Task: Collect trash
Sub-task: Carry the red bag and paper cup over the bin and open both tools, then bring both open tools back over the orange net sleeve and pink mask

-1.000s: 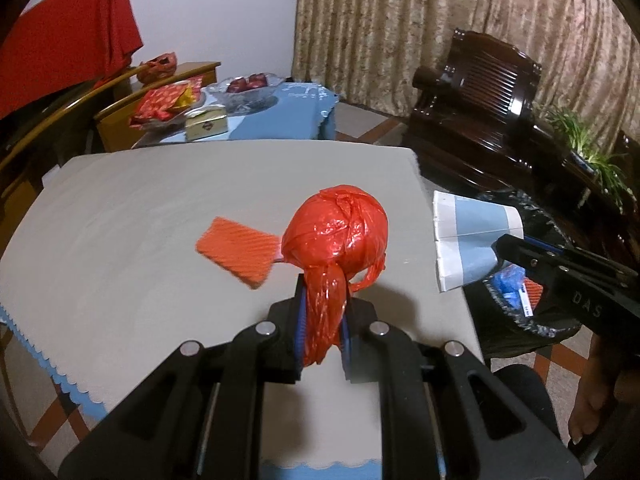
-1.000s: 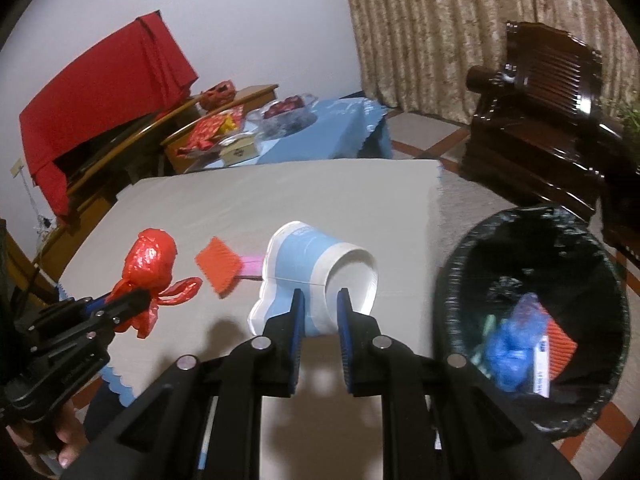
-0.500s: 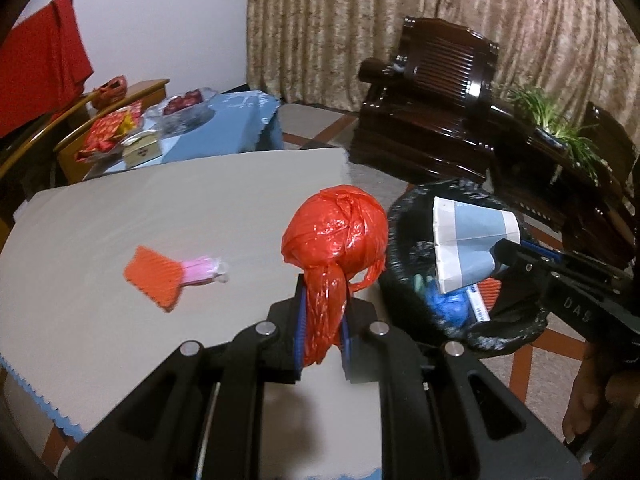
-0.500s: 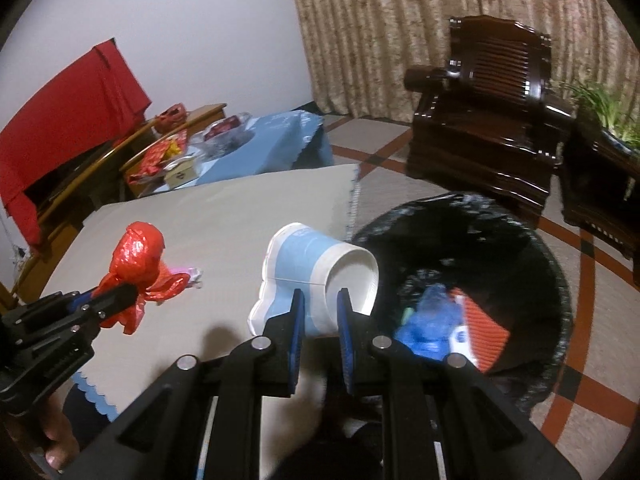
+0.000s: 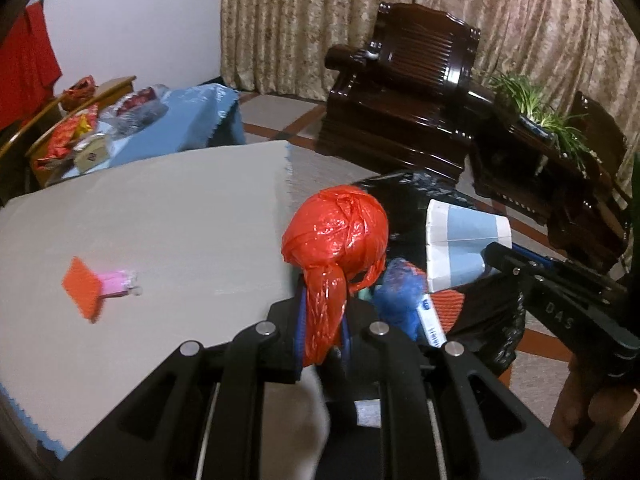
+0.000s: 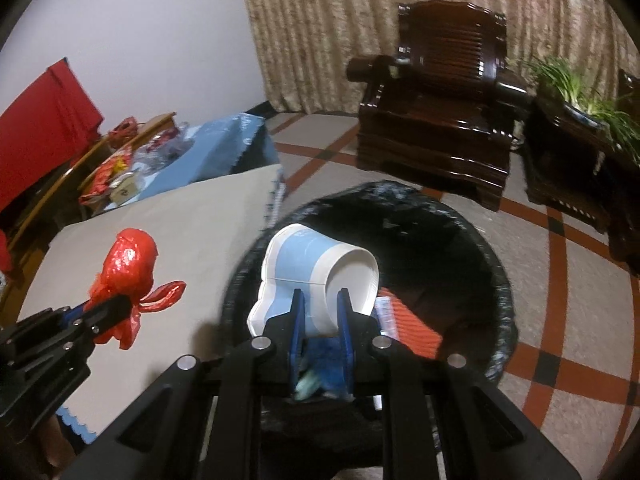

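A crushed blue-and-white paper cup [image 6: 316,276] lies on its side, open mouth toward the right of the right wrist view, clamped by its wall in the right gripper [image 6: 321,312] above the black-lined trash bin [image 6: 496,280]. The left gripper [image 5: 323,320], angled downward at the edge of the grey-covered table [image 5: 140,220], is closed on the twisted tail of a knotted red plastic bag [image 5: 336,236], its glossy round bulk standing above the fingers. An orange-and-pink wrapper [image 5: 94,286] lies on the table, well apart.
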Demonstrator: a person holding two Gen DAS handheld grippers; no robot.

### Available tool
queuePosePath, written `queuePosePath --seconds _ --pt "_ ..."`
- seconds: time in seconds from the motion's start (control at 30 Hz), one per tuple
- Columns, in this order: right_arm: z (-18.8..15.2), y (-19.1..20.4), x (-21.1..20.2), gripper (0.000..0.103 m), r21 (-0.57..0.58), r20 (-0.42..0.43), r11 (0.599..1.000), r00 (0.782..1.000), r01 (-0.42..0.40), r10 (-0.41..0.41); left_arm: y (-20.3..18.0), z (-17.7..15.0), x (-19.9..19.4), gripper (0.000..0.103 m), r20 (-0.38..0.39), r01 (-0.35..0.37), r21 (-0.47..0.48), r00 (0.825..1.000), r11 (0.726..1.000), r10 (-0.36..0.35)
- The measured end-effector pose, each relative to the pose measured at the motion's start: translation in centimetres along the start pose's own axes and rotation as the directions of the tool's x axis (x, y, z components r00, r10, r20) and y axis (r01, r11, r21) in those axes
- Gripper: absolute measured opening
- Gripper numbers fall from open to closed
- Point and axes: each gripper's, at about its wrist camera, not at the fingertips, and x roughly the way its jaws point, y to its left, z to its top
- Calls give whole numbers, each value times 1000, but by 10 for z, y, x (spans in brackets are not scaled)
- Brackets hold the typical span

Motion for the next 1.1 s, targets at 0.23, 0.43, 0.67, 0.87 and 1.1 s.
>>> queuePosePath --seconds 0.23,0.43,0.67,0.87,1.1 --pt "2 -32 28 16 23 -43 999 998 40 -39 -30 5 44 13 -45 48 1 998 999 -48" --pt "6 -47 48 17 34 -66 998 996 58 -55 -46 9 82 14 -97 70 18 993 997 -68" --pt "-5 -61 75 23 61 -152 995 986 78 -68 -47 0 117 32 -158 74 61 985 995 -64" --pt "-26 -67 71 24 90 -173 992 982 89 -72 -34 -14 118 39 -169 52 61 985 997 -41" --pt "-41 -50 60 29 58 -203 994 976 94 -81 -16 -21 94 48 -155 38 36 987 999 -32"
